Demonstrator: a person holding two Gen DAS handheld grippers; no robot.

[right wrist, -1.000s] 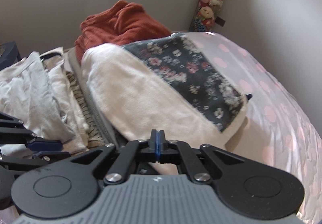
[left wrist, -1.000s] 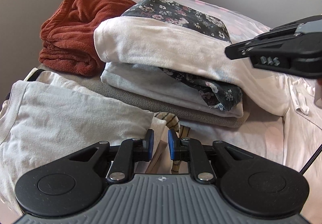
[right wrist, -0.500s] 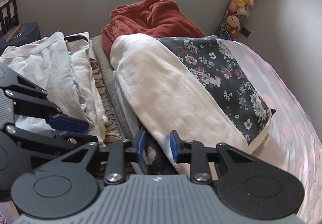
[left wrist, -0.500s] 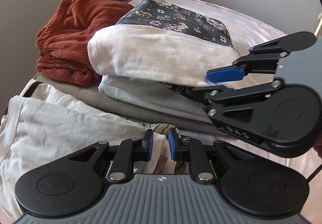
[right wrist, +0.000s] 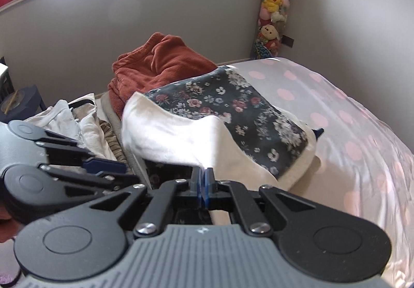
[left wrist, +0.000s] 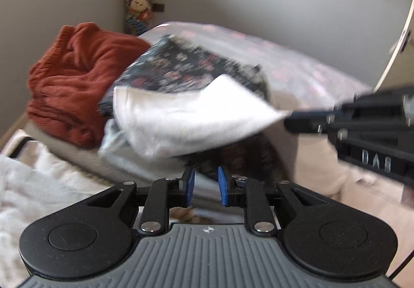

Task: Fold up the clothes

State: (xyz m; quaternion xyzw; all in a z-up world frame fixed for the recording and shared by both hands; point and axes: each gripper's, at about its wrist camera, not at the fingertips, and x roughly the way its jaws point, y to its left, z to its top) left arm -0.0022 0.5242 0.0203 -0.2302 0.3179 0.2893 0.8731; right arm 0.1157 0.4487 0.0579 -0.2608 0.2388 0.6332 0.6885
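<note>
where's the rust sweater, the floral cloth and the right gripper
rust sweater [right wrist: 160, 68]: right wrist view, its bunched middle
floral cloth [right wrist: 227, 104]: right wrist view, its flat top
right gripper [right wrist: 205, 179]: right wrist view, between its fingertips, pinching the white cloth [right wrist: 176, 140]

In the left wrist view the white fleece garment [left wrist: 186, 119] and its floral lining [left wrist: 189, 68] are smeared by motion blur, so the print cannot be read. The right gripper [left wrist: 287, 119], at the right of the frame, is blurred too and cut off by the edge. Dark fabric [left wrist: 240, 158] beneath the lifted flap lies in shadow, its shape unclear. In the right wrist view the left gripper [right wrist: 124, 166] runs off the left edge.
</note>
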